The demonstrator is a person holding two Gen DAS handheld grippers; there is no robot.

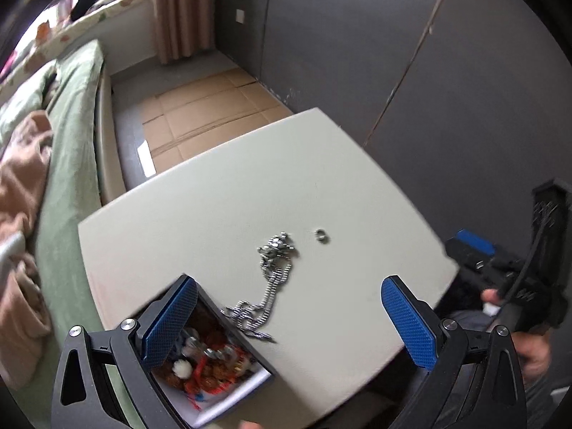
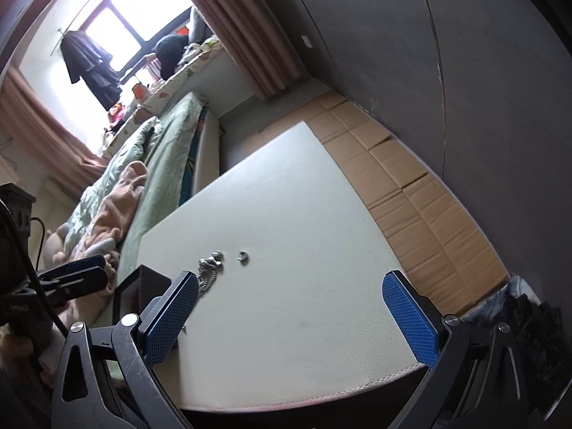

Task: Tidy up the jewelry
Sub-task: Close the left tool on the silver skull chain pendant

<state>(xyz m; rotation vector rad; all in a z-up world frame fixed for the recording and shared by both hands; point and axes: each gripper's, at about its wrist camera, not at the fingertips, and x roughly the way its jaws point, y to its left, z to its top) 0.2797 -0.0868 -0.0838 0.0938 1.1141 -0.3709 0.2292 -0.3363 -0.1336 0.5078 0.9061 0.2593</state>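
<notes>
A silver chain necklace [image 1: 271, 279] lies in a loose heap on the white table [image 1: 214, 207], its tail reaching toward an open dark jewelry box [image 1: 211, 368] full of red and brown beads. A small silver ring [image 1: 322, 236] lies just right of the chain. My left gripper [image 1: 289, 321] is open and empty above the table's near edge, its left finger over the box. My right gripper [image 2: 289, 318] is open and empty over the near table edge. It also shows at the left wrist view's right edge [image 1: 475, 246]. The chain [image 2: 211, 264], ring [image 2: 243, 256] and box [image 2: 139, 293] show in the right wrist view.
A bed with green bedding [image 1: 68, 136] and a pink blanket [image 1: 18, 193] runs along the table's left side. Flattened cardboard [image 1: 203, 114] covers the floor beyond the table. A dark grey wall [image 1: 429, 71] stands at the right. A dark bag [image 2: 529, 321] lies on the floor.
</notes>
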